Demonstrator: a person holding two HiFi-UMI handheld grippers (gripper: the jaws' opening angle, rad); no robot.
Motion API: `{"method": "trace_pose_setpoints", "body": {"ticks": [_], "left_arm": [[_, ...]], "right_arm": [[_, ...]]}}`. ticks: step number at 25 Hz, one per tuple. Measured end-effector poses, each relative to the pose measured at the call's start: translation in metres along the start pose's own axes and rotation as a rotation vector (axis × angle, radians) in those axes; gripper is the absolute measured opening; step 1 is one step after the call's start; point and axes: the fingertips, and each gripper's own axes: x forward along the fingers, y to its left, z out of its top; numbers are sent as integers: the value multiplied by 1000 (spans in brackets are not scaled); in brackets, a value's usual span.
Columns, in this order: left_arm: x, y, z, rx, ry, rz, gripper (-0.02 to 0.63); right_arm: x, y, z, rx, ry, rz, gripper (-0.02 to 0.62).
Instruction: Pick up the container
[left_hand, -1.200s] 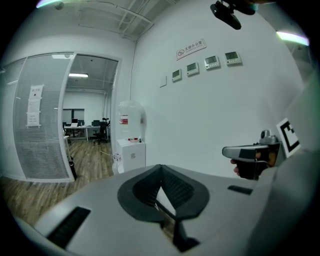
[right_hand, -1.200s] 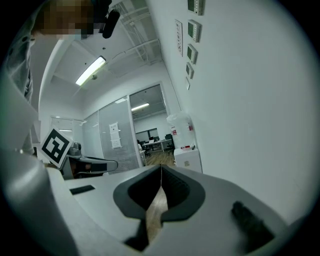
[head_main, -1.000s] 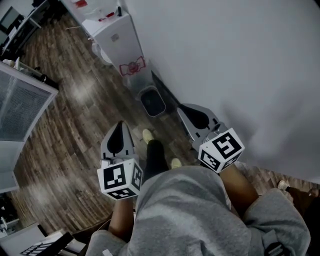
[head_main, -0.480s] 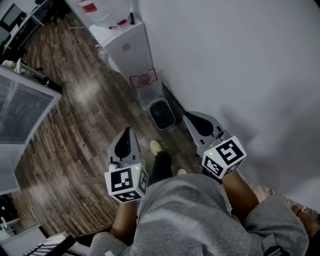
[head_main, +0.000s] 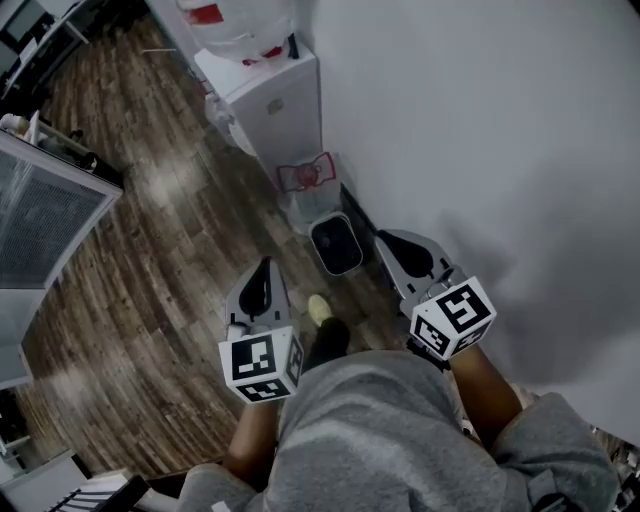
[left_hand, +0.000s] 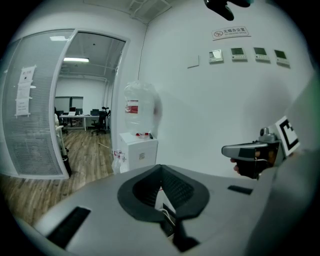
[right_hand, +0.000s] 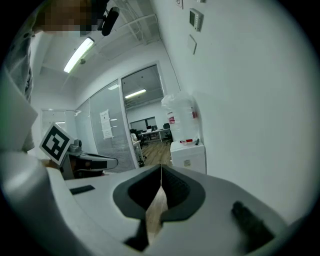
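Small dark-grey rounded plastic container (head_main: 336, 245): on floor, just beside white water dispenser (head_main: 280, 100); left gripper (head_main: 262, 272), right gripper (head_main: 388, 242): both clenched, empty; advice: part jaws before reaching rim.

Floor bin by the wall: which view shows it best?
Head view: the bin shows from above, on the floor beside the wall, just past the water dispenser. Neither gripper view shows it; both show the dispenser.

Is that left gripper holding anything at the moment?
No, the left gripper has its jaws closed together, with nothing caught between them.
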Motion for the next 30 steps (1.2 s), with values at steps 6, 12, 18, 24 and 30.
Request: {"method": "trace_pose_setpoints", "body": {"ticks": [6, 12, 18, 24, 30], "left_arm": [[31, 42, 3, -13, 12, -7, 12], [56, 61, -4, -15, 20, -20, 12], [82, 65, -23, -40, 71, -28, 14], [115, 63, -43, -52, 128, -23, 14], [162, 65, -81, -61, 206, -17, 15]], "right_arm": [[55, 4, 4, -45, 35, -2, 26], [90, 4, -2, -68, 70, -11, 26], [105, -4, -7, -73, 106, -5, 26], [128, -30, -28, -8, 147, 6, 25], [160, -50, -71, 36, 208, 42, 26]]}}
